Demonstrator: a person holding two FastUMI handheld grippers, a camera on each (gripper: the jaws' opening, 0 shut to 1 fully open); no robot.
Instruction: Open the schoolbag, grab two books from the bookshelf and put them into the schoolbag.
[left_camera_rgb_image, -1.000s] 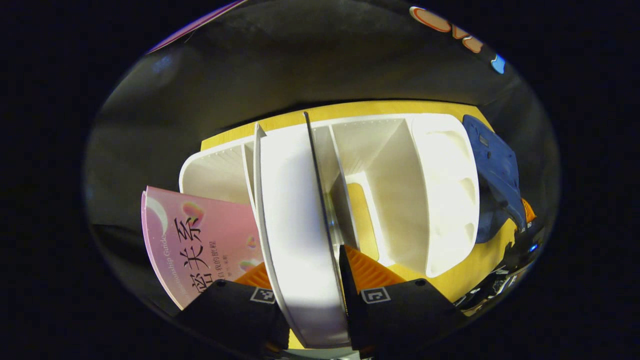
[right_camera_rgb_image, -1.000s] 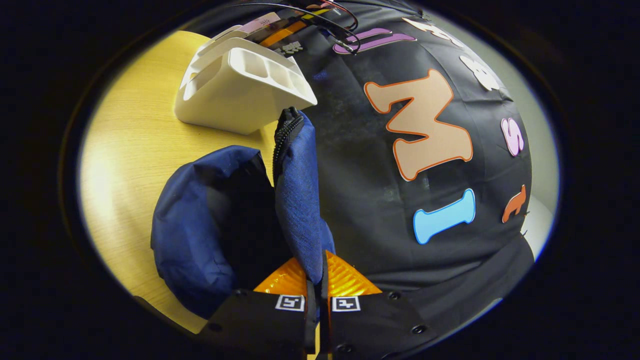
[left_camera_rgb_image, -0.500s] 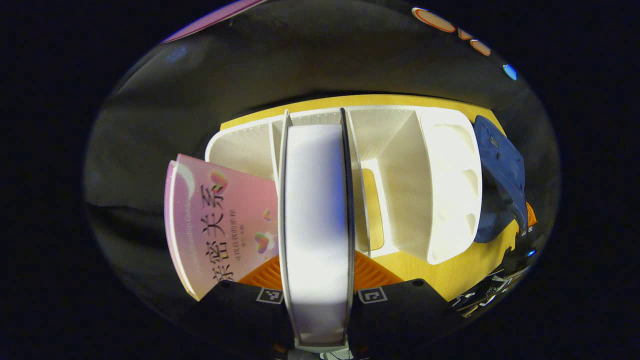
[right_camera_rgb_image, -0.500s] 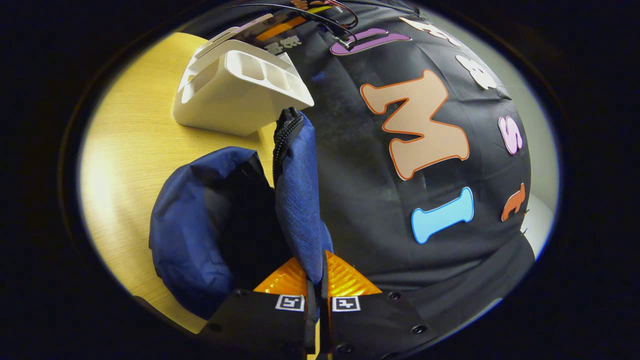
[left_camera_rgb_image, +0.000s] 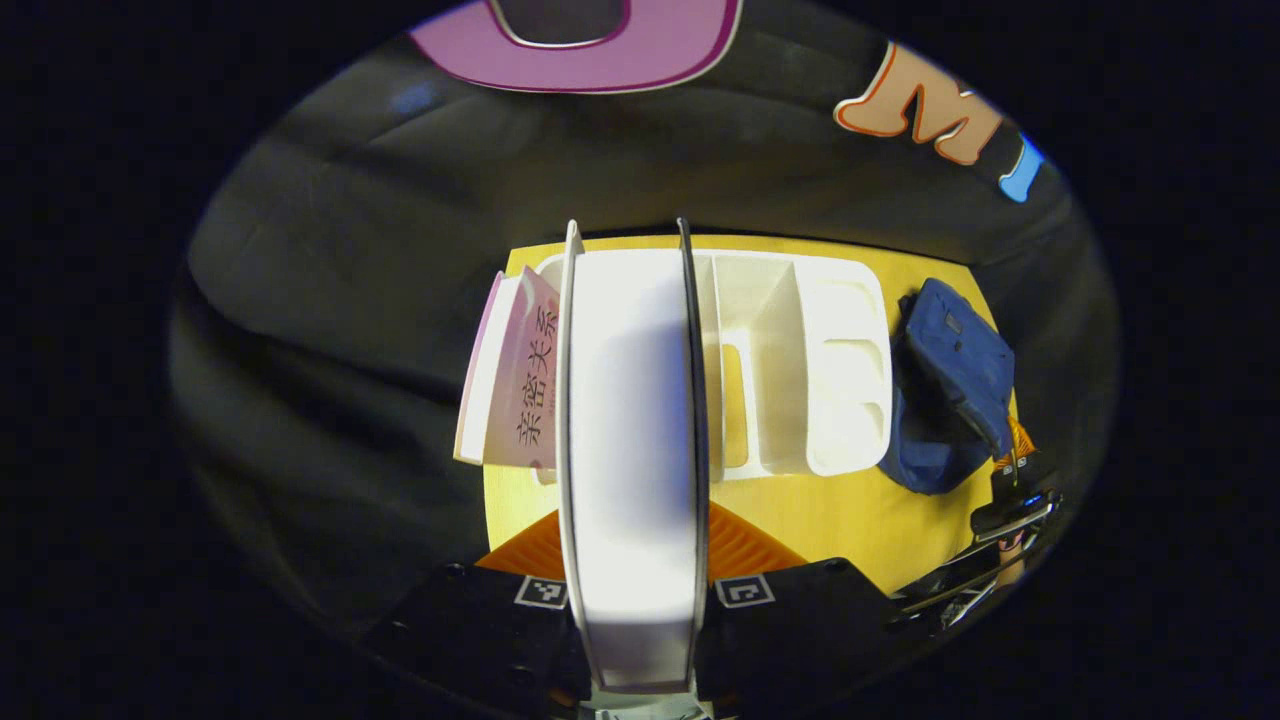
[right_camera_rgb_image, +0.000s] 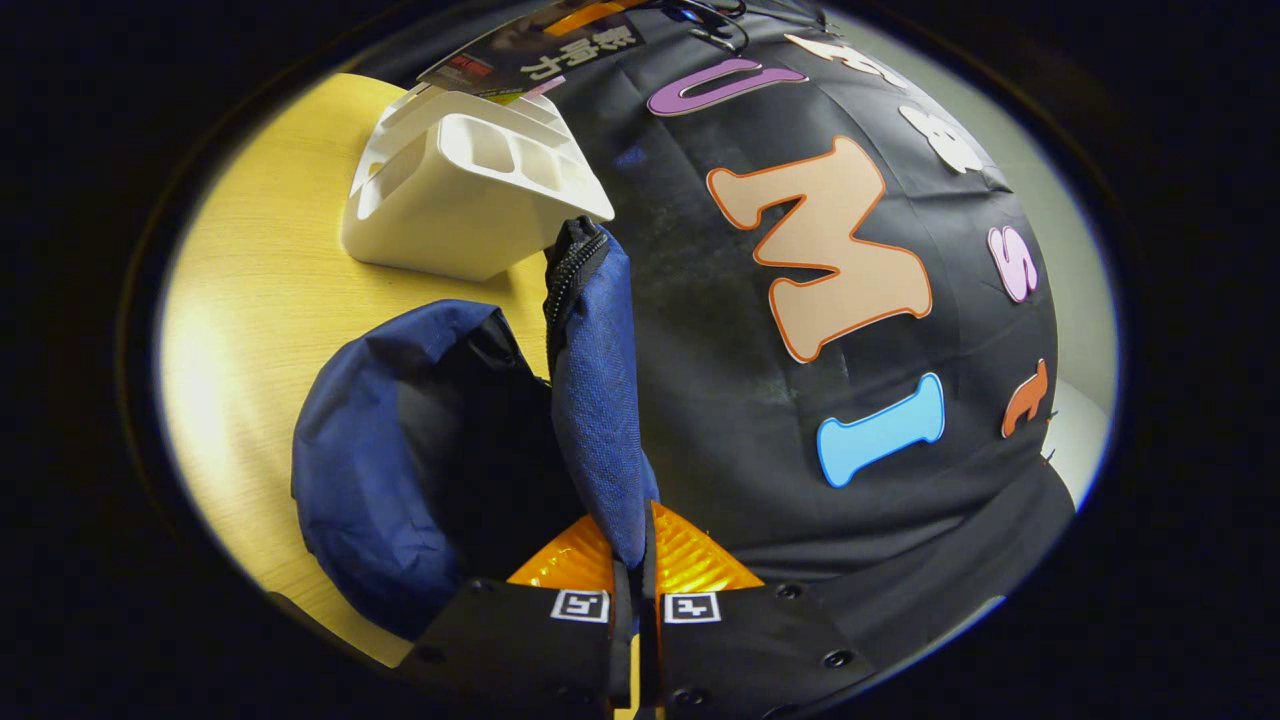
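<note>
Between your left fingers: your left gripper (left_camera_rgb_image: 633, 560) is clamped on a thick book (left_camera_rgb_image: 630, 440), page edges toward the camera, held above the table (left_camera_rgb_image: 830, 520).
Ahead of the left tool: the white bookshelf (left_camera_rgb_image: 800, 370) sits beyond the held book; one pink book (left_camera_rgb_image: 520, 375) leans in its left end, and the slots to the right look empty.
Far right of the left tool: the blue schoolbag (left_camera_rgb_image: 950, 385) lies just beside the bookshelf.
Between your right fingers: your right gripper (right_camera_rgb_image: 630, 560) is closed tight on the schoolbag's zipper edge (right_camera_rgb_image: 595, 390), holding it up.
Left of the right tool: the bag's mouth (right_camera_rgb_image: 480, 430) gapes dark; I cannot tell if anything is inside.
Risk: the book's corner may catch the floppy rim if you let the edge sag.
Risk: a heavy book held at one end may pivot or slip as you swing across.
</note>
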